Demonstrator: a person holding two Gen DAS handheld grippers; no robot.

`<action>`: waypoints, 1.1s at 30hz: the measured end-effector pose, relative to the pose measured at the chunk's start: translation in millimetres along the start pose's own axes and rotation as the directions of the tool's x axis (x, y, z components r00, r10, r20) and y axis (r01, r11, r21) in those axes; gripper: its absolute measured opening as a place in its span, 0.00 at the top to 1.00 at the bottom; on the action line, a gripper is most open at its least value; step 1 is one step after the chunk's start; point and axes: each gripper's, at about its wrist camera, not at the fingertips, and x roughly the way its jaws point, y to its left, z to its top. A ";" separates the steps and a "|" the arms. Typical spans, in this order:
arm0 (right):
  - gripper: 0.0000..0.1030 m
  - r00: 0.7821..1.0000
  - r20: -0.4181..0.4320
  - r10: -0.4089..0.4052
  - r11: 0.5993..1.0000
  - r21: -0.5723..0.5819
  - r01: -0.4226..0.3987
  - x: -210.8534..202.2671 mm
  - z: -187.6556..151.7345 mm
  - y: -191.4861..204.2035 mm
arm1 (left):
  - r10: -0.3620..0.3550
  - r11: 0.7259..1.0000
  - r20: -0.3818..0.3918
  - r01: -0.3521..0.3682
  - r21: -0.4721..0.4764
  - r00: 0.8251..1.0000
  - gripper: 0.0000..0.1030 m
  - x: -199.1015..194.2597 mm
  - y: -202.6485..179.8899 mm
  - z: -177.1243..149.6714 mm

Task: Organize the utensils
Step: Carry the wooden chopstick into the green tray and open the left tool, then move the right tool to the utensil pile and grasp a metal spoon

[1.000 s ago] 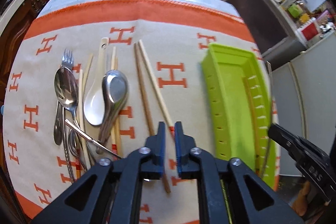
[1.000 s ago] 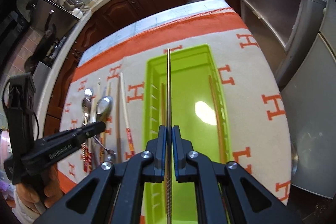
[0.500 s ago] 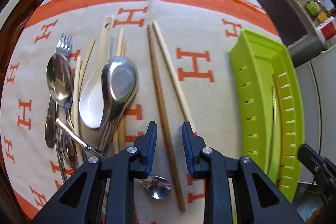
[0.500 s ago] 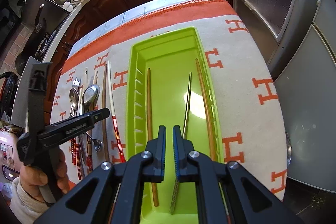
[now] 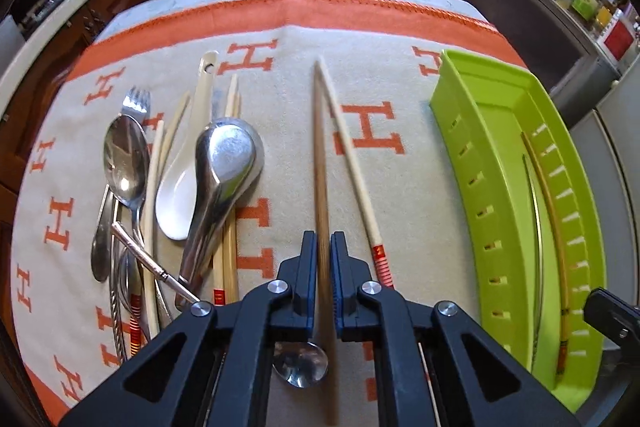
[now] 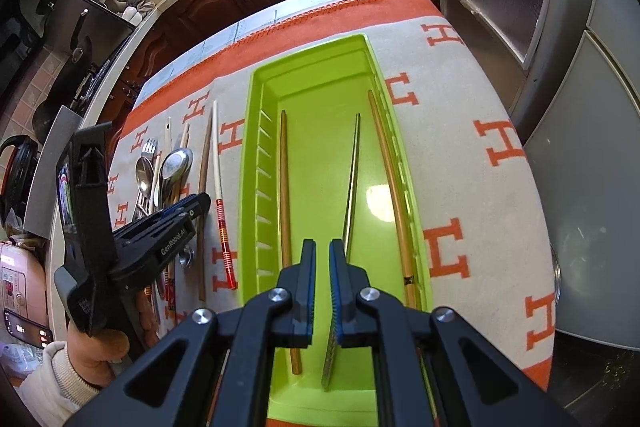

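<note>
Left tool [image 5: 323,267] newly around brown chopstick [image 5: 320,163]

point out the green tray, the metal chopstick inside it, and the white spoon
green tray [image 6: 316,67]: right wrist view, on its far wall.
metal chopstick [image 6: 352,171]: right wrist view, mid-shaft, lying in the tray.
white spoon [image 5: 176,199]: left wrist view, on its bowl.

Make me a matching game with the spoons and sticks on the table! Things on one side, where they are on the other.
Things:
1. metal chopstick
2. brown chopstick
3. white spoon
4. red-striped chopstick

Places:
A. between the left tool's fingers
B. in the green tray
C. on the cloth, right of the left tool
D. in the pile beside the big metal spoon

Pairs: 1-B, 2-A, 3-D, 4-C
</note>
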 end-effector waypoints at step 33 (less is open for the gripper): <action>0.93 0.993 0.114 0.010 0.992 0.121 -0.024 -31.9 -13.3 -30.6 | -0.222 0.967 -0.070 0.229 0.110 0.972 0.55 -71.7 -87.3 3.8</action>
